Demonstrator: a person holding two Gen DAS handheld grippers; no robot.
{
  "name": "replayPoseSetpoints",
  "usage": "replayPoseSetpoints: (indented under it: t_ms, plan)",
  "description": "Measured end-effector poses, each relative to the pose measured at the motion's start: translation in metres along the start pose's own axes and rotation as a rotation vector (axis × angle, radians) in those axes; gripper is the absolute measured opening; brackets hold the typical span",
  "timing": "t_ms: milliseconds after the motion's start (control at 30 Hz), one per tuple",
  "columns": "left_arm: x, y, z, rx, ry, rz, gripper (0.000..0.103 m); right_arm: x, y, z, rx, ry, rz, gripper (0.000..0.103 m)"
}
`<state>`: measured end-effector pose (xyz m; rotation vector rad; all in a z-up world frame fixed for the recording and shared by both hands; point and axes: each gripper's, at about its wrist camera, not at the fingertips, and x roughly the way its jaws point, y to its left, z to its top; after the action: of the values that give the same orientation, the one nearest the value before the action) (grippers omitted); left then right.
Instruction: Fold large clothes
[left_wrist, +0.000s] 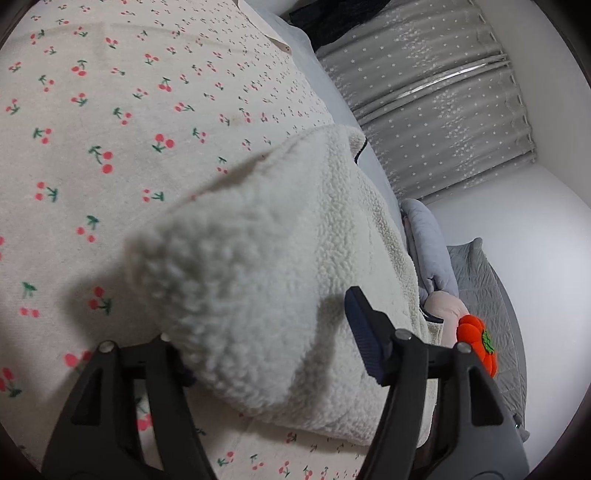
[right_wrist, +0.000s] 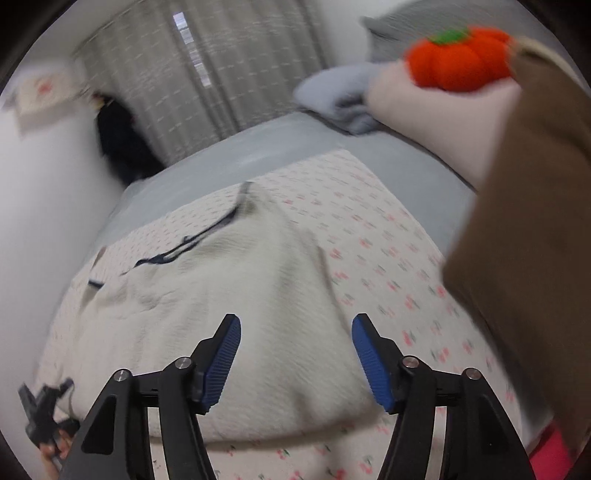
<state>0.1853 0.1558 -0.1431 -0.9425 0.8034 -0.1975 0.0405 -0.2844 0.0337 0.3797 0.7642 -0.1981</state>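
Observation:
A white fleece garment (left_wrist: 280, 258) lies on a cherry-print sheet (left_wrist: 110, 129). In the left wrist view a thick fold of it bulges up between the fingers of my left gripper (left_wrist: 266, 321). The right blue pad (left_wrist: 364, 332) stands just clear of the fleece, and the left pad is hidden behind the fold. In the right wrist view the same garment (right_wrist: 240, 295) is spread flat, with a dark trim line (right_wrist: 184, 247) near its far edge. My right gripper (right_wrist: 295, 321) hovers open above its near part with nothing between the pads.
An orange pumpkin plush (right_wrist: 458, 59) rests on a pale pink pillow (right_wrist: 424, 110), beside a folded grey-blue cloth (right_wrist: 332, 96). Brown fabric (right_wrist: 535, 221) fills the right side. Grey curtains (left_wrist: 443, 92) hang behind. A hand with a black tool (right_wrist: 40, 417) shows at the lower left.

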Motion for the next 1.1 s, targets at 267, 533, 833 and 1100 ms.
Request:
replayPoseSetpoints:
  t_ms: [267, 533, 833, 1100]
  plan:
    - [0.002, 0.005, -0.002, 0.008, -0.028, -0.032, 0.066, 0.132, 0.099, 0.049, -0.297, 0.122, 0.065, 0.068]
    - [0.009, 0.001, -0.005, 0.073, -0.056, -0.027, 0.061, 0.240, 0.117, 0.063, -0.324, 0.248, -0.024, 0.055]
    - [0.009, 0.005, -0.007, 0.105, -0.091, -0.019, 0.056, 0.232, 0.103, 0.070, -0.235, 0.118, -0.060, 0.003]
    - [0.006, 0.014, 0.005, -0.013, -0.074, -0.042, 0.053, 0.172, 0.100, 0.059, -0.165, 0.086, 0.026, 0.030]
